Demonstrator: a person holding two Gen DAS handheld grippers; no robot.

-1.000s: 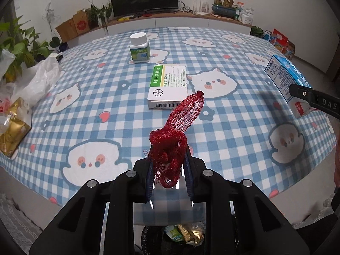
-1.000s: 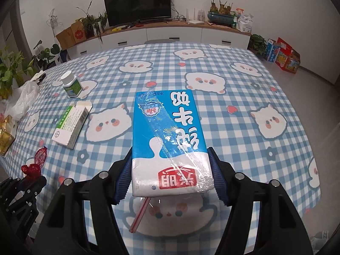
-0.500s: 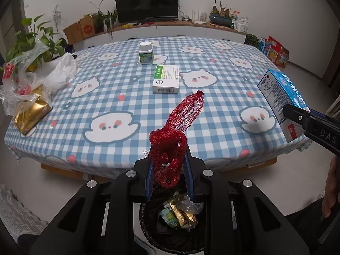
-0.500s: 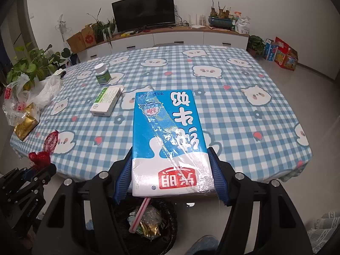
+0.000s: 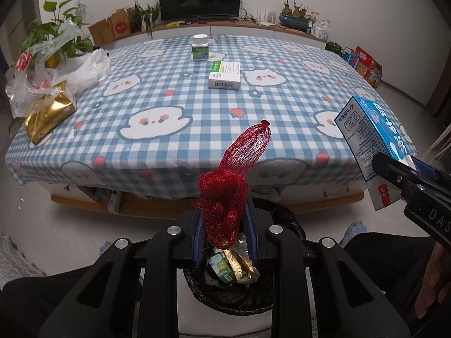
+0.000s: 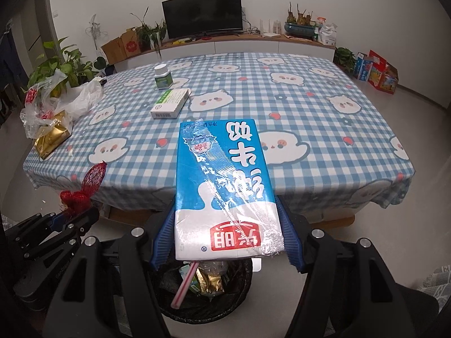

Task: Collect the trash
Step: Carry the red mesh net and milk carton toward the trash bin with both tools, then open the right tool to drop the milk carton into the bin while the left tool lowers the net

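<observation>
Left wrist view: the left tool (image 5: 224,238) is clenched on a red net (image 5: 225,197) at lower centre, its bunched end between the fingers and its loose tail rising toward mid-frame. The net looks very light, soft and snag-prone; the bunched knot is probably the surest hold. Below it sits the bin (image 5: 284,298), black-lined, with wrappers inside. At right, the right tool (image 5: 394,174) grips a blue carton (image 5: 369,140); "DAS" shows on the arm. On the counter (image 5: 197,118) at upper centre lie a box (image 5: 225,74) with a barcode and a jar (image 5: 200,48); the print is unreadable.

Right wrist view: the right tool (image 6: 225,242) grasps the carton (image 6: 222,186) across its sides at centre, above the bin (image 6: 239,295). It seems light, stiff, crushable, and its plastic film probably slippery. It bears large Chinese characters, upside down, and a red seal.
</observation>
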